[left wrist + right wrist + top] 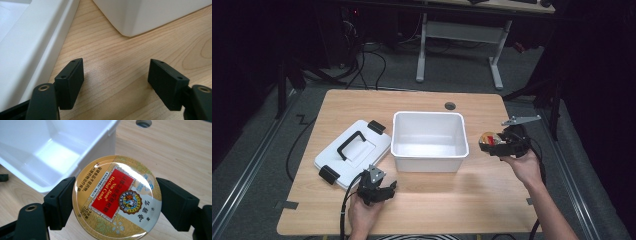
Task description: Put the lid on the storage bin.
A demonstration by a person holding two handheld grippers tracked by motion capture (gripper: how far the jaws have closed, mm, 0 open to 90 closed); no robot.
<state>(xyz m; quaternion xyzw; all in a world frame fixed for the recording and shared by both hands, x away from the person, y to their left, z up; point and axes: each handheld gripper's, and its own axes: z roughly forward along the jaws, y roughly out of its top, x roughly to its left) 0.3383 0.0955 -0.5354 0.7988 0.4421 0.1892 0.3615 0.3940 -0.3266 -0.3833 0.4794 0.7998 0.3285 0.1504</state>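
candy tin (117, 198) sits clamped by its rim between both jaws of the right gripper (493, 144), lid facing the camera, held above the table (422, 200) at 3 o'clock of the white bin (429, 161), probably staged for dropping in. lid (354, 152) lies off at 9 o'clock, leaving the bin open. left gripper (381, 191) spread wide, empty, parked low near 7 o'clock.

Black grippers (388, 189) — screw-holed block fingers (71, 81), grey plates, black cables.
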